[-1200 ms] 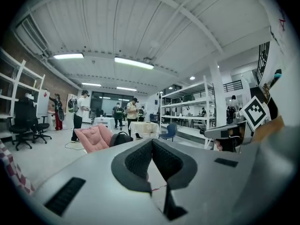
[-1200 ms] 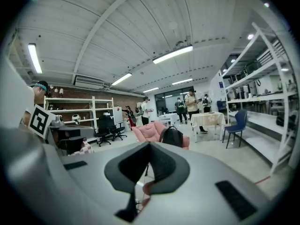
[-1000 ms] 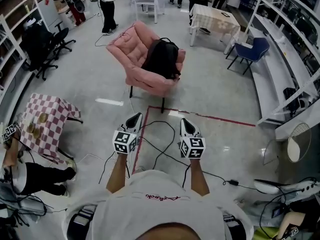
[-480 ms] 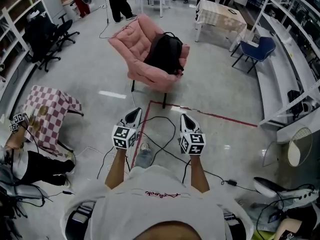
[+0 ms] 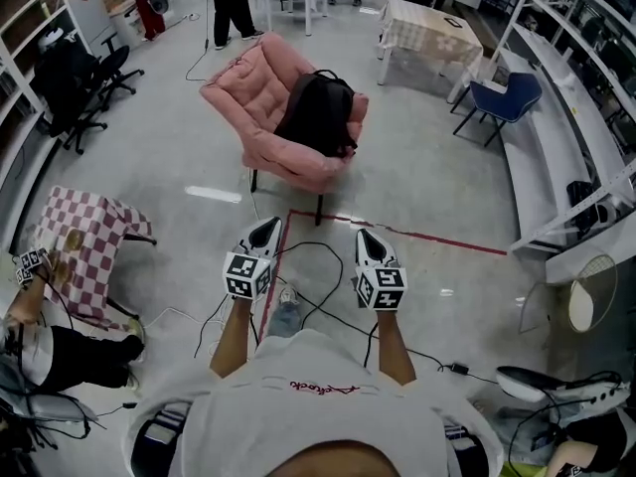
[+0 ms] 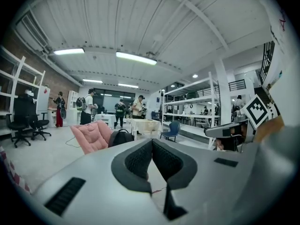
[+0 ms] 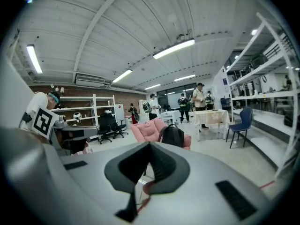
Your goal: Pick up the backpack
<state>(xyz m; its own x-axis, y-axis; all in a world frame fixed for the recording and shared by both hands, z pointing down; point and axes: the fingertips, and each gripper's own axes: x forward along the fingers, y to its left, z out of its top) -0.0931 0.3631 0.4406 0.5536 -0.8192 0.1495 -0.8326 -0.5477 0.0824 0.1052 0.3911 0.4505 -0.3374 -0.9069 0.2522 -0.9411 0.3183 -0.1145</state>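
A black backpack (image 5: 319, 113) leans upright on the seat of a pink padded armchair (image 5: 260, 102) across the floor ahead. It also shows small in the left gripper view as the backpack (image 6: 120, 137) on the armchair (image 6: 92, 135), and in the right gripper view as the backpack (image 7: 172, 135) on the armchair (image 7: 150, 128). My left gripper (image 5: 266, 231) and right gripper (image 5: 368, 241) are held side by side above the floor, well short of the chair. Both are shut and hold nothing: the left gripper (image 6: 152, 143) and right gripper (image 7: 150, 147) show their pads together.
Black cables (image 5: 316, 288) and a red tape line (image 5: 397, 230) cross the floor by my feet. A checkered table (image 5: 84, 248) stands at left, a blue chair (image 5: 504, 99) and shelving (image 5: 586, 137) at right, a clothed table (image 5: 427, 33) behind the armchair. People stand at the back.
Both grippers stayed shut and side by side while I stepped forward; the armchair with the backpack has shifted a little in the head view, and one foot now shows between my arms.
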